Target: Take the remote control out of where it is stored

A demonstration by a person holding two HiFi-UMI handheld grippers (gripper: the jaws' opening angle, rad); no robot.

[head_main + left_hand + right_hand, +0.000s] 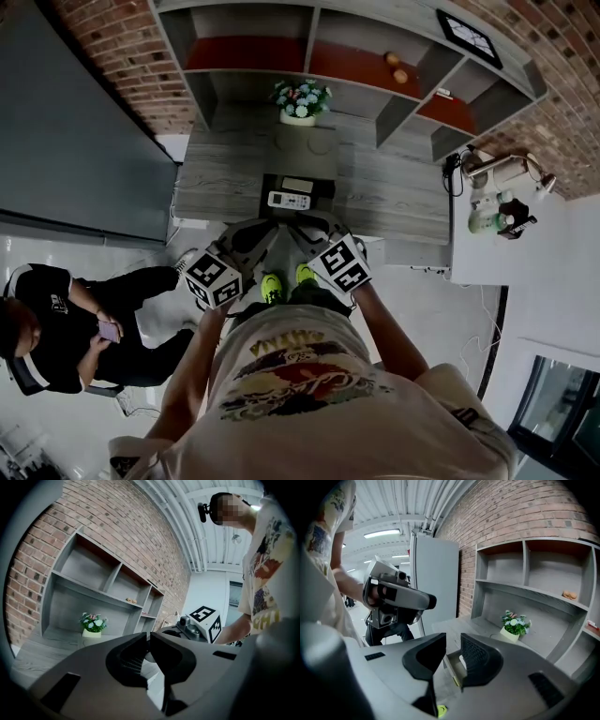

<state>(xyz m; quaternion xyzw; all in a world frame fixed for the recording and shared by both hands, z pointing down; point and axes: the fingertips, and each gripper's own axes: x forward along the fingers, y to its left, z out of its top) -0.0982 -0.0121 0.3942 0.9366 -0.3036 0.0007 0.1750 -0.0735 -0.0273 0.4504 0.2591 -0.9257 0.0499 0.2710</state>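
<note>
The white remote control (289, 200) lies in a dark drawer (323, 187) that is pulled out from the front of the grey wooden desk (394, 192). Both grippers hover side by side just in front of the drawer, above the person's feet. My left gripper (255, 232) (147, 637) has its jaws together with nothing in them. My right gripper (311, 230) (453, 641) shows a small gap between its jaws, with nothing gripped. Through that gap I see the open drawer (453, 658) below and ahead. Neither gripper touches the remote.
A pot of flowers (300, 101) stands at the back of the desk under a grey shelf unit (375, 56) against a brick wall. A person (66, 328) sits on the floor at left beside a tall grey cabinet (75, 141). A white side table (525, 244) with small items is at right.
</note>
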